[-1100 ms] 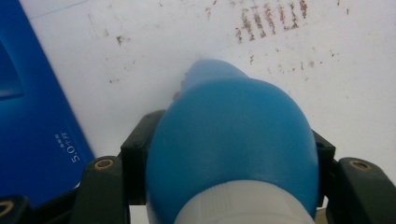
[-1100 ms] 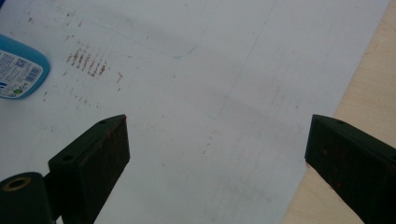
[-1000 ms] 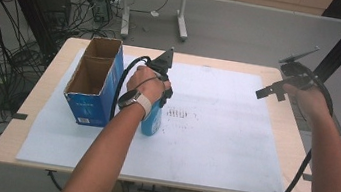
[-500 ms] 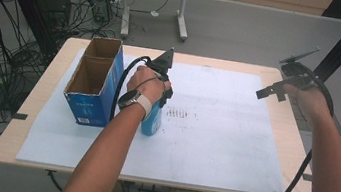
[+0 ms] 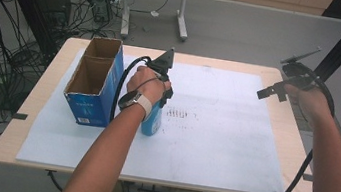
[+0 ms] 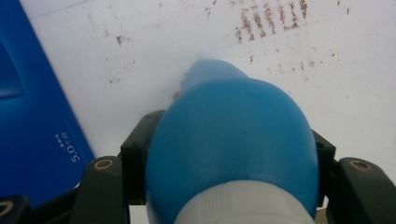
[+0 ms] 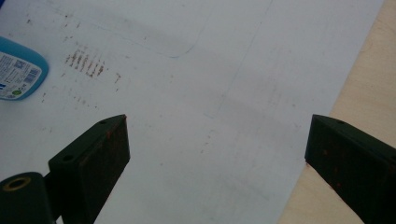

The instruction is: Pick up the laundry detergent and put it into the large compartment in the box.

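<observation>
Two grippers work over one wooden table (image 5: pixel 49 84), which we see largely covered by a white sheet (image 5: pixel 223 134); its near edge is cut off by our forearms at 6 o'clock in the high view.

At 9 o'clock on the sheet stands an open blue carton (image 5: pixel 93 82). Its interior is in shadow, so we cannot make out any contents. In the left gripper view, a slab of its blue side (image 6: pixel 32 116) shows at 9 o'clock, with small print too blurred to read.

Just beside the carton, toward 3 o'clock, stands the blue bottle (image 5: pixel 152 118), upright on the sheet. Our hand hides its upper half in the high view. The left gripper (image 5: pixel 160 82) comes down on it from above, and its jaws pinch the bottle body (image 6: pixel 233 149) from both sides. The bottle covers most of the pads.

At 2 o'clock, well apart from the bottle, the right gripper (image 5: pixel 280 91) hovers over the table's edge. Its jaws stand spread wide, with nothing between them. The bottle's label (image 7: pixel 16 77) is cut off at 9 o'clock in the right gripper view.

Brown smudge marks (image 5: pixel 178 113) lie just beside the bottle.
</observation>
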The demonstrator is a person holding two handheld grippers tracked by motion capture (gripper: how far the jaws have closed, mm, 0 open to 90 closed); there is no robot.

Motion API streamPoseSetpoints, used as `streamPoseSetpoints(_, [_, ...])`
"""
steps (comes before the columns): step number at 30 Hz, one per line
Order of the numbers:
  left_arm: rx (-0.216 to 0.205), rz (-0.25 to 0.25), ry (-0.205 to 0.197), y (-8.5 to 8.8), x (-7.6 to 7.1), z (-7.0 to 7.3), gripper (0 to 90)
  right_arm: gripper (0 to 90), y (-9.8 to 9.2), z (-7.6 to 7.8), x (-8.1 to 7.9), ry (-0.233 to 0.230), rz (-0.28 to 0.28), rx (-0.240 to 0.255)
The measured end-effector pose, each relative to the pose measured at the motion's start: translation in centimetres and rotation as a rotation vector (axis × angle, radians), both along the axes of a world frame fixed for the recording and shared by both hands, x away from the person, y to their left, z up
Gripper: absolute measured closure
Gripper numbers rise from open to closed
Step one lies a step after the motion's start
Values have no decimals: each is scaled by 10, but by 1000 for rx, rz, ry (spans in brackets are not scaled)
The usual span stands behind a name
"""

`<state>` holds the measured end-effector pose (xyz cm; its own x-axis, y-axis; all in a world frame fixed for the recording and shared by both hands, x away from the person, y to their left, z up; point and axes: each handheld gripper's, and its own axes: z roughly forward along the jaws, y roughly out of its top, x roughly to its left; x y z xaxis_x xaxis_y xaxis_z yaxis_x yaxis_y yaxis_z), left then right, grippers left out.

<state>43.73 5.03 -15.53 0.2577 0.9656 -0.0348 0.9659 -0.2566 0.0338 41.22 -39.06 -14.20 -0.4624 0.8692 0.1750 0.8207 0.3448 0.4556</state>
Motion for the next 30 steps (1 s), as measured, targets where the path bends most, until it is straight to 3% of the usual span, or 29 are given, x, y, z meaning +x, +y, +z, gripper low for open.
streamPoseSetpoints(30, [0,3,-6,-1,-2,0,388,64,-1,1,0,0,-3,-2])
